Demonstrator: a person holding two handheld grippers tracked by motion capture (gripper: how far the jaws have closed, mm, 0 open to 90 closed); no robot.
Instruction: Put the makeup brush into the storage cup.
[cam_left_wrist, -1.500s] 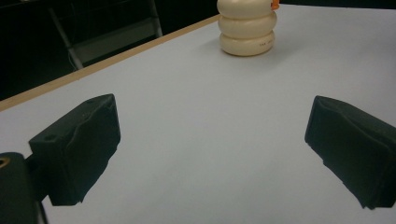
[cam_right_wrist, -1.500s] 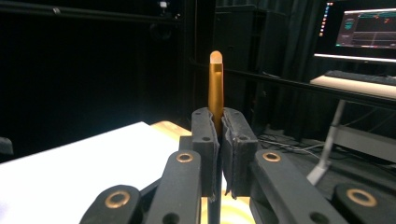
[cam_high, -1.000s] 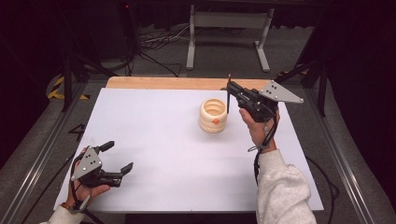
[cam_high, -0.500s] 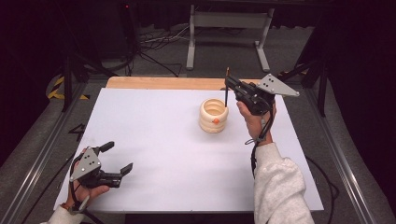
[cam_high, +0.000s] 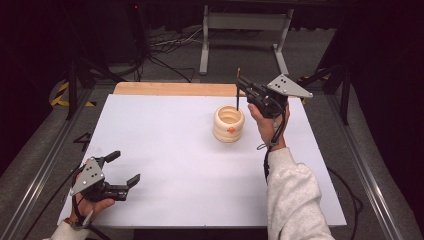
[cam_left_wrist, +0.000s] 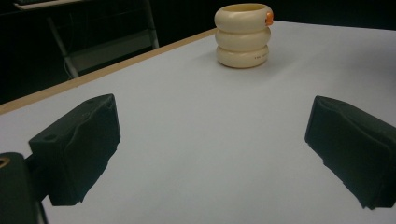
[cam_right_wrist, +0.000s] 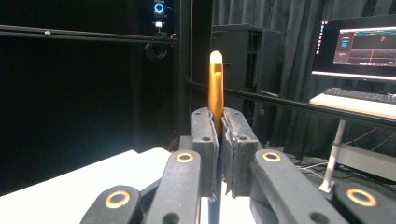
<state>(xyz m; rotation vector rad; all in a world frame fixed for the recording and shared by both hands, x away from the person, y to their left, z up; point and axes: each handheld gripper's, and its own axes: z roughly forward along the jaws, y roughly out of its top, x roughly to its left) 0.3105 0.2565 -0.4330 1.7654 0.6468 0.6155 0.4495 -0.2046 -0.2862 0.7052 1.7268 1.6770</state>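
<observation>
A cream holder (cam_high: 228, 124) made of three stacked rings, with a small orange spot on its rim, stands on the white table top (cam_high: 165, 150) right of centre; it is also the holder (cam_left_wrist: 243, 35) far ahead of the left gripper. My right gripper (cam_high: 240, 86) is shut on a thin pen (cam_high: 237, 97) held upright, its lower tip over the holder's back rim. In the right gripper view the gripper (cam_right_wrist: 218, 126) clamps the gold pen (cam_right_wrist: 215, 88), which has a pale tip on top. My left gripper (cam_high: 124, 168) rests open at the front left with nothing between its jaws (cam_left_wrist: 210, 140).
A wooden strip (cam_high: 175, 89) edges the table's far side. Behind it stand a metal frame (cam_high: 245, 35) and cables on the dark floor. A lit monitor (cam_right_wrist: 359, 46) and keyboard sit off to the side.
My right hand has carried the upright pen a little to the left, bringing its lower tip over the holder. The left gripper has stayed in place.
</observation>
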